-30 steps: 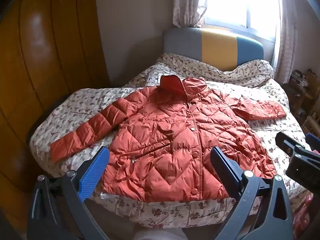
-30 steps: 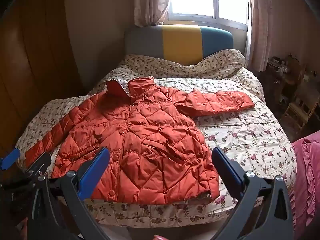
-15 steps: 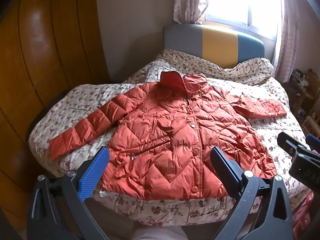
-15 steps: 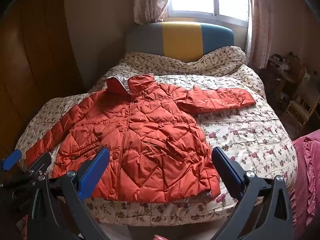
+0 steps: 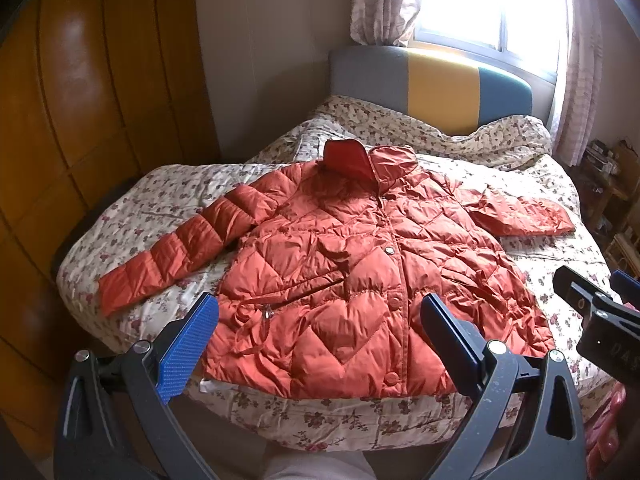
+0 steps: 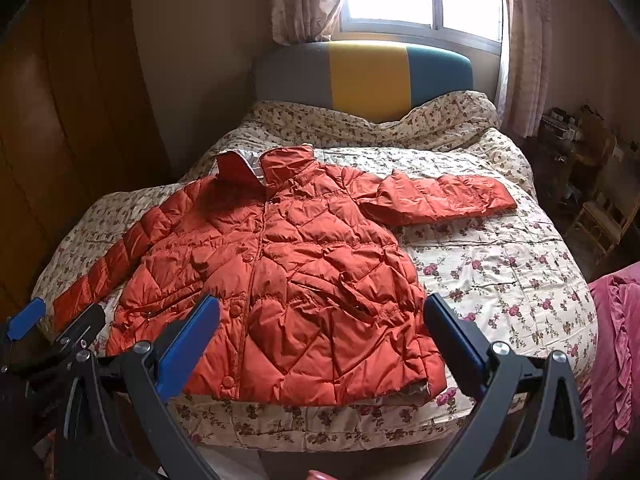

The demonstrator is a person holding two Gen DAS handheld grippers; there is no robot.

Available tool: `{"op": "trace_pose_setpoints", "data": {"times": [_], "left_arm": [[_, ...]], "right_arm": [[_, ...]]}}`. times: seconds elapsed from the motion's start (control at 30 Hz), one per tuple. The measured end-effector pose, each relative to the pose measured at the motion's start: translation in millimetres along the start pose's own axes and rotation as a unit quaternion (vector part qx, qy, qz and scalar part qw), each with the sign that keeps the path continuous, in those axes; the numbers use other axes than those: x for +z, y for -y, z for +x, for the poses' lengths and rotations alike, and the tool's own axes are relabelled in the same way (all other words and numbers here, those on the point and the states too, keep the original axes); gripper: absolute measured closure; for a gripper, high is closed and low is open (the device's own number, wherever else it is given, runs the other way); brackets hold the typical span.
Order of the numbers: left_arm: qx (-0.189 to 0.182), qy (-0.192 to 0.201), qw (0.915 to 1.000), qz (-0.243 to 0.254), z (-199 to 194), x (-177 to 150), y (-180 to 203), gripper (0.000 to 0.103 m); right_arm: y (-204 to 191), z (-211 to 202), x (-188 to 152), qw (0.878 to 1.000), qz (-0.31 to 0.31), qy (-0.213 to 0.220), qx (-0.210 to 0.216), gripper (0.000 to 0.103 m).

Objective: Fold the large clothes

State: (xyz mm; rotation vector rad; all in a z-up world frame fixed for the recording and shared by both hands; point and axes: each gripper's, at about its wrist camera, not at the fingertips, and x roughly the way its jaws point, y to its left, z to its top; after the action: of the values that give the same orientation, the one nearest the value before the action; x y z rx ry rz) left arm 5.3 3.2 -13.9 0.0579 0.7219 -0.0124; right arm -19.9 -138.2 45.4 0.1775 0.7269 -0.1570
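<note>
An orange quilted puffer jacket (image 5: 352, 264) (image 6: 288, 272) lies flat, front up and buttoned, on the floral bedspread (image 5: 400, 412), collar toward the headboard and both sleeves spread out to the sides. My left gripper (image 5: 320, 332) hangs open above the jacket's near hem, nothing between its blue pads. My right gripper (image 6: 320, 332) is open too, held above the hem's right part. Each gripper shows at the edge of the other's view: the right gripper (image 5: 596, 312) and the left gripper (image 6: 52, 336).
The bed (image 6: 500, 280) fills the room's middle, with a grey, yellow and teal headboard (image 6: 368, 76) under a bright window. A wooden wardrobe (image 5: 80, 120) stands left. Small wooden furniture (image 6: 600, 208) and a pink ruffled cloth (image 6: 616, 352) are at right.
Both cameras have shifted slightly, so the jacket and bed sit a little lower in view. The jacket itself has not moved and both grippers stay open.
</note>
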Motion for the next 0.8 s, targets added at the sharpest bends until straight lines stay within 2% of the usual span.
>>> {"op": "trace_pose_setpoints", "data": {"times": [0.8], "left_arm": [[0.002,-0.005,1.0,-0.002,3.5,-1.5,-6.3,0.003]], "right_arm": [[0.4,4.3,-2.6,1.0,0.0,-0.006,0.001,0.002]]}}
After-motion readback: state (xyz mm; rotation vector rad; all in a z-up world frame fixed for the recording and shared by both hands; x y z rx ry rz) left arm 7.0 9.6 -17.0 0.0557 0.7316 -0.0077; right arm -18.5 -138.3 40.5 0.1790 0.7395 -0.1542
